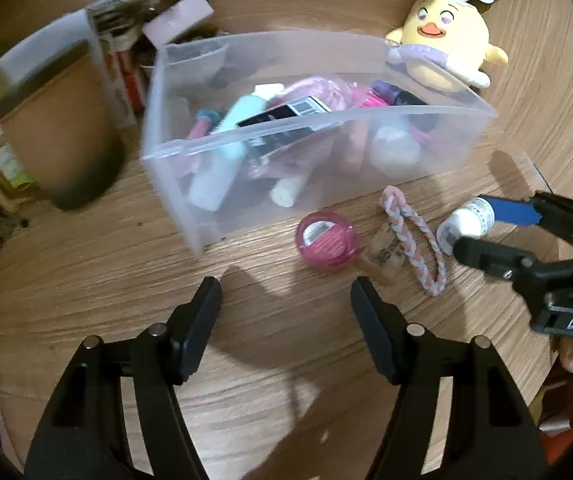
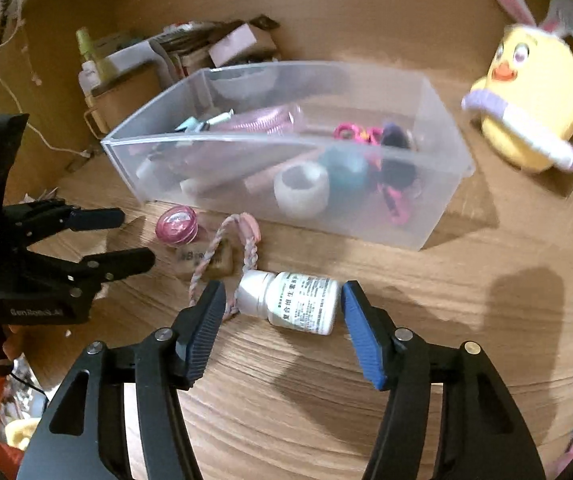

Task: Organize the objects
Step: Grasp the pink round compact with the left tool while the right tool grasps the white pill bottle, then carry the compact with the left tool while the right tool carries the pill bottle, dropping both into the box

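Note:
A white pill bottle (image 2: 298, 304) lies on its side on the wooden table, between the fingers of my right gripper (image 2: 282, 300). The jaws stand open and the pads do not press on it. In the left wrist view the same bottle (image 1: 466, 224) shows at the right, inside the right gripper (image 1: 472, 226). My left gripper (image 1: 286, 296) is open with nothing in it, just short of a small pink jar (image 1: 326, 244). A braided pink hair tie (image 1: 434, 286) and a small cardboard tag (image 1: 382, 256) lie between jar and bottle. Behind them stands a clear plastic bin (image 1: 314, 120) holding several toiletries.
A yellow plush chick (image 1: 446, 40) with bunny ears sits right of the bin. Cardboard boxes and clutter (image 1: 58, 120) crowd the table's left and back. In the right wrist view my left gripper (image 2: 138, 238) is at the left, near the jar (image 2: 176, 225).

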`<state>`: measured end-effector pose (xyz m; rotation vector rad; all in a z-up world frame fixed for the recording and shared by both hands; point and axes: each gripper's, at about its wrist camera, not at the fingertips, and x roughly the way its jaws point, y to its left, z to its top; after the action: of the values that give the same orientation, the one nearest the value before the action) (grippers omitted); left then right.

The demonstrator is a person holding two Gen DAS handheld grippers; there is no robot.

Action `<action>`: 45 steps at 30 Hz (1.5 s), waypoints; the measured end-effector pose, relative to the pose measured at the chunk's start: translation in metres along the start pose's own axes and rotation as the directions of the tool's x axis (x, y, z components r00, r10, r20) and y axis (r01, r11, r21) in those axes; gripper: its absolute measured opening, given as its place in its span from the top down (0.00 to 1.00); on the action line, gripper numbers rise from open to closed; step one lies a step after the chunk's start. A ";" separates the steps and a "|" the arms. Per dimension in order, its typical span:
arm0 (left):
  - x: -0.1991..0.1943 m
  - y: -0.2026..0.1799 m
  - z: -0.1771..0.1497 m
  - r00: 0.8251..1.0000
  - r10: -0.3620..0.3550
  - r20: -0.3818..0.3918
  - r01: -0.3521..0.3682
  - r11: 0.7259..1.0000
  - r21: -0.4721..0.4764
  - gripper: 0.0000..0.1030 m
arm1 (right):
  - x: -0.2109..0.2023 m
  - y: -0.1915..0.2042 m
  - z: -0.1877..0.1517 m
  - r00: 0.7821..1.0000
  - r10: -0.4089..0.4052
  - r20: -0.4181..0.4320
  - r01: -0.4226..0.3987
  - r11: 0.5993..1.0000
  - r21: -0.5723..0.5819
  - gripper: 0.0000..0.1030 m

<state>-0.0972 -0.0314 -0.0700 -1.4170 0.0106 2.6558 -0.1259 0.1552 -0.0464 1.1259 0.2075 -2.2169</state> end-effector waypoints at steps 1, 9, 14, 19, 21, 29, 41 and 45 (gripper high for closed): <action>0.001 -0.002 0.002 1.000 0.006 0.004 -0.006 1.000 0.006 0.36 | 0.000 0.000 0.000 1.000 -0.001 0.003 0.001 1.000 0.003 0.45; 0.009 -0.008 0.016 1.000 0.005 0.018 -0.005 1.000 0.011 0.40 | 0.002 0.002 0.000 1.000 -0.020 0.016 0.020 1.000 -0.016 0.53; 0.015 -0.013 0.020 1.000 -0.003 0.018 0.002 1.000 0.018 0.51 | 0.000 0.001 -0.001 1.000 -0.020 0.024 0.020 1.000 -0.020 0.54; 0.012 -0.017 0.018 1.000 -0.001 0.027 0.000 1.000 0.030 0.66 | -0.008 -0.001 -0.001 0.999 -0.015 0.041 0.015 1.000 -0.012 0.54; 0.011 -0.017 0.017 1.000 -0.009 0.026 0.008 1.000 0.026 0.66 | -0.013 -0.002 -0.001 0.998 -0.014 0.053 0.015 1.000 -0.010 0.54; -0.013 -0.017 0.014 0.997 -0.030 0.076 0.029 0.999 0.013 0.66 | -0.041 -0.003 0.012 0.990 -0.017 0.137 0.018 1.000 -0.004 0.54; -0.075 -0.026 0.036 0.969 -0.052 0.241 0.046 0.998 0.029 0.66 | -0.074 0.002 0.044 0.962 -0.056 0.267 0.071 0.996 -0.045 0.54; -0.081 -0.029 0.051 0.958 -0.027 0.285 0.015 0.999 0.045 0.66 | -0.075 -0.001 0.057 0.954 -0.065 0.291 0.079 0.996 -0.035 0.54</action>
<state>-0.0917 -0.0087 0.0269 -1.0029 0.0232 2.7974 -0.1326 0.1675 0.0469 0.7660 0.1762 -2.3966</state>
